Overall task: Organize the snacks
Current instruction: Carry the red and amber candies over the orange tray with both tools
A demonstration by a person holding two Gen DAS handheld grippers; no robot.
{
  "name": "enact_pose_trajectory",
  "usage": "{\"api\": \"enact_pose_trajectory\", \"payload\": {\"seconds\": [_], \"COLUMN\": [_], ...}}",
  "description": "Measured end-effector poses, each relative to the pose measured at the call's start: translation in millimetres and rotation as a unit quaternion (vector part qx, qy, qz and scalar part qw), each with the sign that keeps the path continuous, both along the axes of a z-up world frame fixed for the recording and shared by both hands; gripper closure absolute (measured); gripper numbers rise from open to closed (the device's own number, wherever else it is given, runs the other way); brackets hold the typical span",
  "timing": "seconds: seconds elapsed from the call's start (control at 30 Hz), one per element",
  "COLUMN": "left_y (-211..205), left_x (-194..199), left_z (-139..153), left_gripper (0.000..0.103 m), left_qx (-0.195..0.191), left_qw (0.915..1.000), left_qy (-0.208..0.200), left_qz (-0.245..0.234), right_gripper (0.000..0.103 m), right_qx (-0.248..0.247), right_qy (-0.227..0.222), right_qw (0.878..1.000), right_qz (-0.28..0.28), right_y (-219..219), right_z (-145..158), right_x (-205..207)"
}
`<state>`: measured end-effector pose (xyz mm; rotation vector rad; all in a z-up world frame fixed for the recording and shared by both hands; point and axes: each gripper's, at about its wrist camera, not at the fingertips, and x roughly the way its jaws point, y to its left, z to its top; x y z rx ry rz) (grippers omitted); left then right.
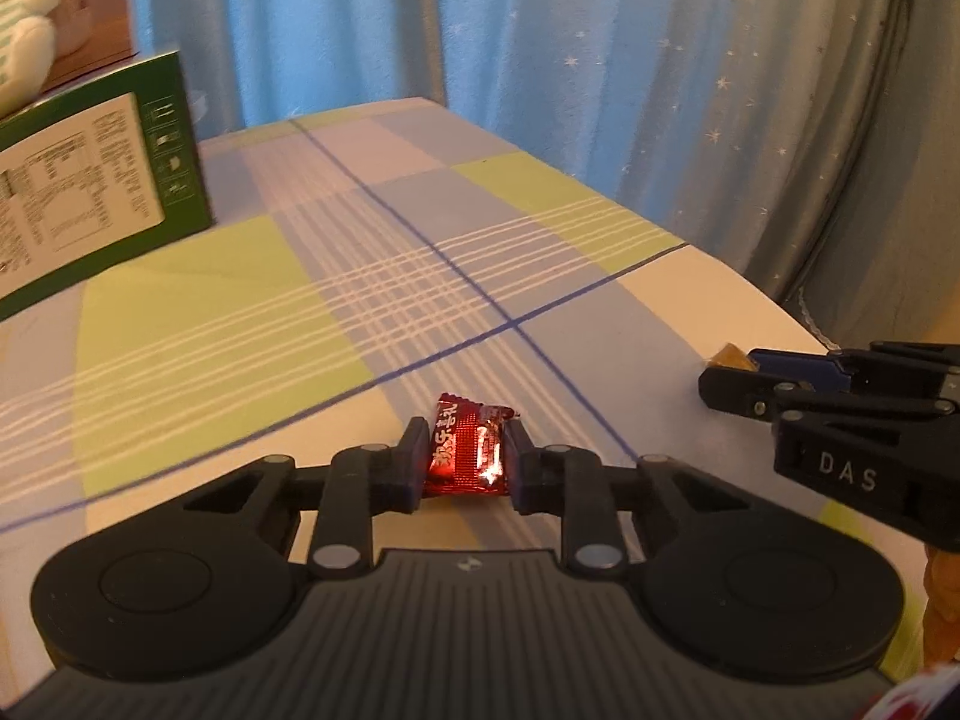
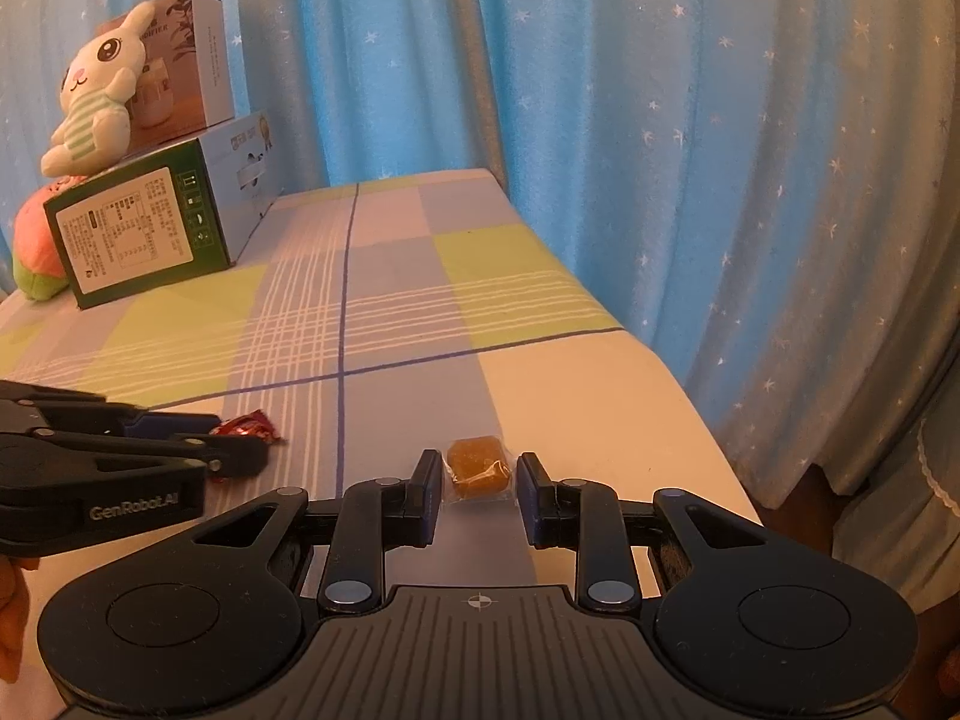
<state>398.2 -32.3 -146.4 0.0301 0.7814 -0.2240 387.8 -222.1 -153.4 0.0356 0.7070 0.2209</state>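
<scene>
Left wrist view. Surface: a table (image 1: 540,222) under a checked cloth of lilac, green and cream squares with dark blue cross lines. Room: blue star-print curtain (image 1: 600,60) hanging close behind the far and right edges. Far left: 1 green carton (image 1: 102,180), a white plush rabbit (image 1: 24,12) above it. Open room: the whole middle of the cloth is bare; the right edge runs close to my right gripper (image 1: 729,369). Item: 1 red foil candy (image 1: 468,450), at the near centre of the cloth, clamped between the pads of my left gripper (image 1: 465,462), both pads pressed against the wrapper sides. The right gripper enters from the right, an amber piece showing at its tips.

Right wrist view. Same cloth and curtain (image 2: 660,120). Far left stack: green carton (image 2: 144,222), 1 white box (image 2: 186,72) on top, plush rabbit (image 2: 96,102) leaning there, 1 pink-and-green plush (image 2: 36,240) behind. Open room: bare cloth ahead to the far edge; the right edge falls away just beside my right finger. Item: 1 amber jelly sweet in clear wrap (image 2: 478,468), lying between the tips of my right gripper (image 2: 477,480). The pads stand narrowly apart, flanking the wrap; I cannot tell whether they touch it. My left gripper (image 2: 240,450) lies at the left, the red foil candy (image 2: 249,425) at its tips.
</scene>
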Motion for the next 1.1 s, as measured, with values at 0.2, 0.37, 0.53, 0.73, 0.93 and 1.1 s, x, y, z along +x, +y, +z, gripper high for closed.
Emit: {"api": "enact_pose_trajectory", "payload": {"seconds": [0.2, 0.37, 0.53, 0.73, 0.93, 1.1], "left_y": [16, 23, 30, 47, 68, 91], "left_x": [-34, -70, -107, -157, -215, -258], "left_z": [9, 26, 47, 77, 99, 115], "left_gripper": [0.08, 0.08, 0.08, 0.08, 0.08, 0.08], "left_qx": [-0.014, -0.02, -0.028, -0.041, -0.036, -0.035], "left_qw": [0.9987, 0.997, 0.9953, 0.9926, 0.99, 0.9865], "left_qy": [0.009, 0.011, 0.012, 0.004, 0.003, 0.001], "left_qz": [0.048, 0.074, 0.092, 0.115, 0.137, 0.16], "right_gripper": [0.076, 0.076, 0.076, 0.076, 0.076, 0.076], "right_qx": [0.018, 0.021, 0.029, 0.041, 0.045, 0.049], "right_qy": [0.007, 0.007, 0.007, 0.007, 0.017, 0.017], "right_qw": [1.0, 0.999, 0.999, 0.998, 0.996, 0.994], "right_qz": [0.017, 0.041, 0.045, 0.053, 0.079, 0.097], "right_y": [7, 21, 27, 41, 65, 84], "right_z": [9, 22, 38, 61, 77, 92], "right_x": [-14, -37, -64, -110, -166, -207]}}
